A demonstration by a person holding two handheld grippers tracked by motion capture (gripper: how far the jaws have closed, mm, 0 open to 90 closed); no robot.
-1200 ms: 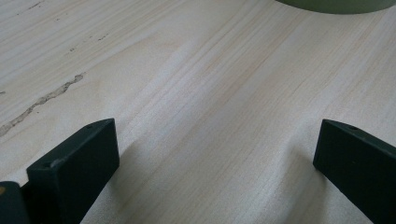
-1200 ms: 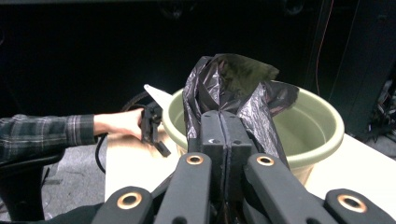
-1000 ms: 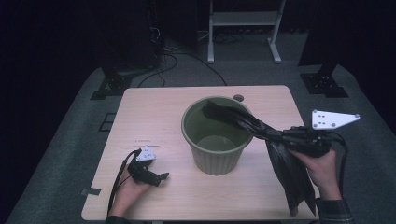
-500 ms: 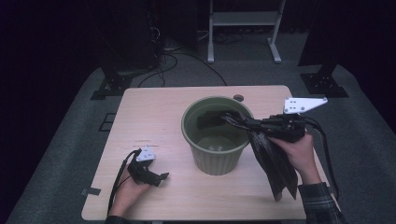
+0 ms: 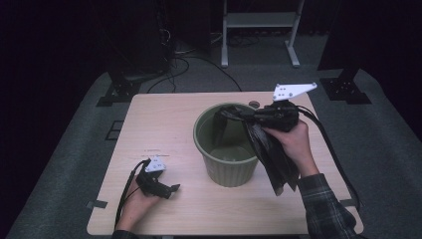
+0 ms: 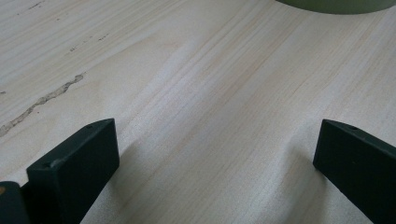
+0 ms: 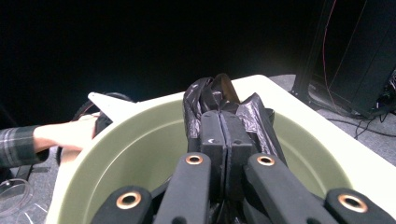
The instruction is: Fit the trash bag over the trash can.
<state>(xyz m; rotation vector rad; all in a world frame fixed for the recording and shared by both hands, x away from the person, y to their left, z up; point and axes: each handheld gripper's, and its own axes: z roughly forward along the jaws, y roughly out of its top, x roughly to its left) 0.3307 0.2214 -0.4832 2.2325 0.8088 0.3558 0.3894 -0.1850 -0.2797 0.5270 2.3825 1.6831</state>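
Note:
A ribbed green bin [image 5: 231,169] stands at the middle of the wooden table [image 5: 159,124]. My right gripper [image 5: 249,117] reaches level over the bin's right rim, shut on a bunched black plastic bag [image 5: 271,149]. One end of the bag sticks out over the bin's mouth; the rest hangs down outside the bin's right wall. In the right gripper view the right gripper [image 7: 223,122] has its jaws pressed together on the bag [image 7: 210,93] above the bin [image 7: 135,140]. My left gripper [image 5: 170,189] rests on the table at the front left. Its jaws stand wide apart on bare wood, the left gripper [image 6: 217,154] holding nothing.
A small dark round thing [image 5: 254,104] lies on the table just behind the bin. Cables [image 5: 189,64] and stand bases [image 5: 117,92] lie on the grey floor beyond the table. A metal rack's legs [image 5: 259,50] stand at the back.
My right gripper has carried the black bag leftward and a little up, from beside the bin to over its right rim. The left gripper has stayed put.

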